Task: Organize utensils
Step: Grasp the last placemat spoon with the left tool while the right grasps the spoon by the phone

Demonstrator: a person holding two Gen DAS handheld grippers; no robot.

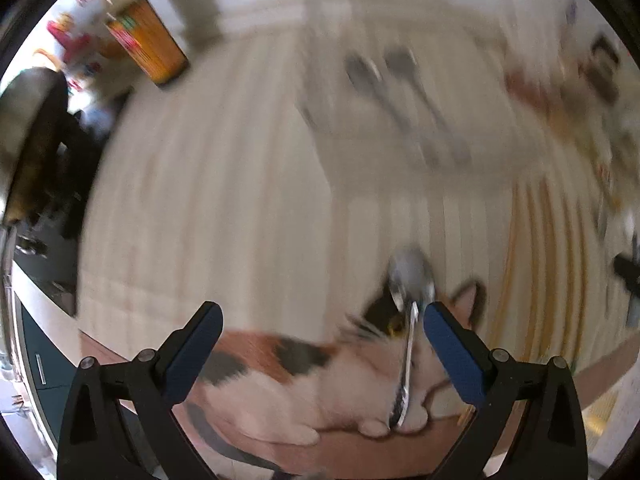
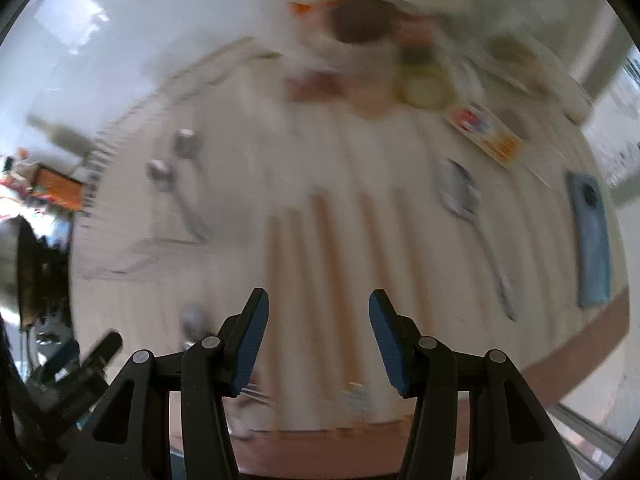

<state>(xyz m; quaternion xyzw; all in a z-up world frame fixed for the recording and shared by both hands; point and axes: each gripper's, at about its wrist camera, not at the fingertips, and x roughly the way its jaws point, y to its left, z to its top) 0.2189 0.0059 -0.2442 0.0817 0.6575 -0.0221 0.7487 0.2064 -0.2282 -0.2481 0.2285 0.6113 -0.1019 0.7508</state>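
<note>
Both views smearing with motion blur. Left gripper is gaping wide, gripping nothing; a spoon is lying just inside its right finger, over the cat print. Right gripper is half open, empty. Risk: jaws closing off-centre, flicking the spoon aside.

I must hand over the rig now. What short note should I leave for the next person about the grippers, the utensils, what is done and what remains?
Left gripper: open. A spoon stands beside its right finger, not clamped; the frame is blurred, so contact is unclear.
Right gripper: open, nothing in it, above the table.
Two spoons lie side by side farther back, probably already grouped. A large spoon lies alone on the right, near a phone.
Left to do: probably bring the near spoon and the large spoon to the pair.
Mind the cat at the table edge under the left gripper.
</note>
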